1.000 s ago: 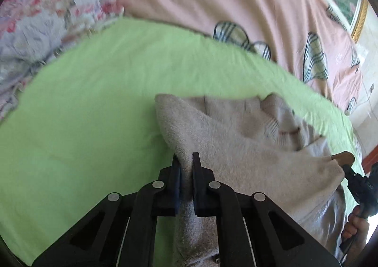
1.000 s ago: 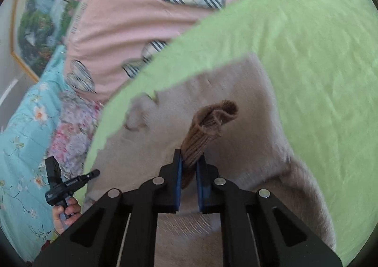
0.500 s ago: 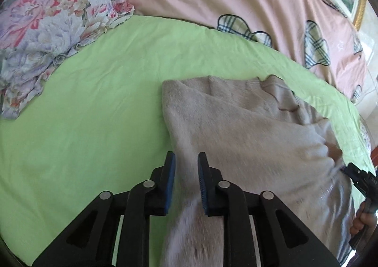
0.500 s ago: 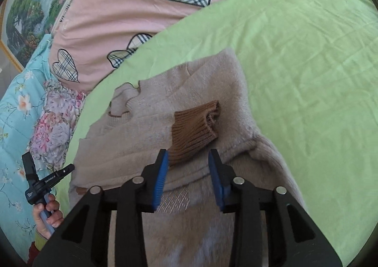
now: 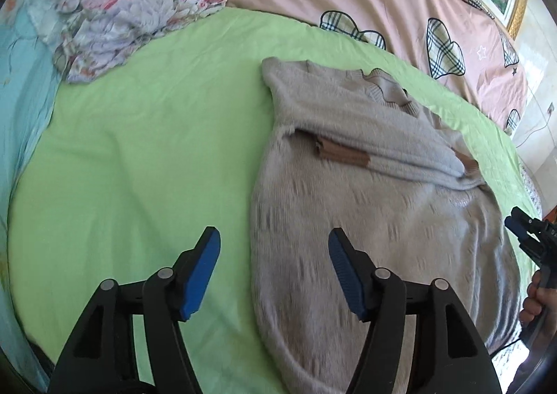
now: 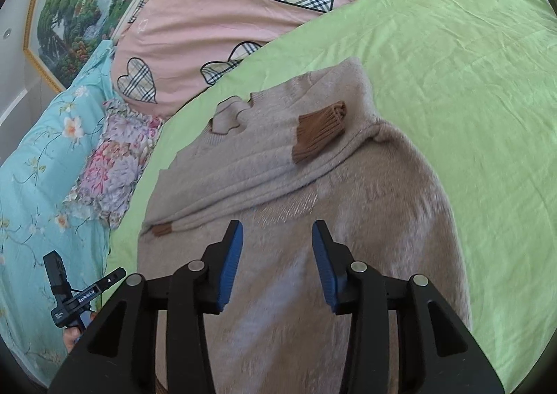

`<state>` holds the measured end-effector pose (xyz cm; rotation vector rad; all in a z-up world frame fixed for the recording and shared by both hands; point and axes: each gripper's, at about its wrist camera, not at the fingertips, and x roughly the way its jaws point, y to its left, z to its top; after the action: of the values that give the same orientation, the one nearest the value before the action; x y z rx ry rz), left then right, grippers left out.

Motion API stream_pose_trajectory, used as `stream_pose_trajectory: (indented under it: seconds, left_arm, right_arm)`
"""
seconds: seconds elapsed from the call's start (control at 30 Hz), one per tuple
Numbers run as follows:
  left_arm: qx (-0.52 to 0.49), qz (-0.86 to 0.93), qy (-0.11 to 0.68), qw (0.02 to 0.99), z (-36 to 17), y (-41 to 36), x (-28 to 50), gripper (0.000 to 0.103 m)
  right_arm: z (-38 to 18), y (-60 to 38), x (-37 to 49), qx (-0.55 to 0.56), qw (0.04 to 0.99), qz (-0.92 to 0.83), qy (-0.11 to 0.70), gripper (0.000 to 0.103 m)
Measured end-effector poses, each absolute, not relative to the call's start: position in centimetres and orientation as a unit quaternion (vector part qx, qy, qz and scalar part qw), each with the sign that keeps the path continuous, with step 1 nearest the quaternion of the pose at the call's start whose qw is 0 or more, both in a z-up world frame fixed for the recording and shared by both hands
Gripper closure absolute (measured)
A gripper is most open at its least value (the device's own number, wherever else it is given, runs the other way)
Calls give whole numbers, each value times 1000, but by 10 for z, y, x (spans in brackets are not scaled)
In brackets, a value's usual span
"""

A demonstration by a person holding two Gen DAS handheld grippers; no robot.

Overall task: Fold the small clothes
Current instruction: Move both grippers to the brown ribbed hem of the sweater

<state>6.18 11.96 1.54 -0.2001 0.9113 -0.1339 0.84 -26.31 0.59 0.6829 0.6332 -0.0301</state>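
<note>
In the left wrist view the beige sweater (image 5: 365,219) lies flat on the green sheet (image 5: 139,150), long axis from hem at 6 o'clock to collar at 12, both sleeves folded across its chest, while the left gripper (image 5: 273,268) hovers with fingers spread wide, holding nothing. In the right wrist view the sweater (image 6: 296,219) again points collar toward 11 o'clock, a brown cuff (image 6: 320,136) resting at 1 o'clock, and the right gripper (image 6: 277,265) hangs above its body with fingers apart and empty.

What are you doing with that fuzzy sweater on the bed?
A person is folding a small beige sweater on a green sheet, using a handheld gripper in each hand. Both sleeves lie folded across the chest, their brown cuffs showing. The left gripper and the right gripper have their jaws open and hold nothing, hovering over the sweater's lower half. The bottom part is not folded up yet.
</note>
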Motion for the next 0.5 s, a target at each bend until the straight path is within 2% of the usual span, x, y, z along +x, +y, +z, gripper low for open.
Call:
stream_pose_trajectory:
  seconds: [0.03,0.07,0.3,0.47,0.5]
  left_arm:
    - [-105,-66,446,886,13,121,55,32]
    - [-112,-66,454,882,10,122,50,24]
    - [-55,-77,488,868,-8,91,13,24]
    - [27,-83,490,867,-23,76,-22,35]
    - [35,-92,486,869,-24,78,-31,44]
  right_arm:
    - [7,-260,5,328,894,-12,305,60]
    - [7,-257,1,327,894,-9,305,59]
    - [8,-239,-28,310,900,-2,307,52]
    - [10,-233,-46,299,903,4,309,51]
    - [12,-232,-50,294,904,1,310,51]
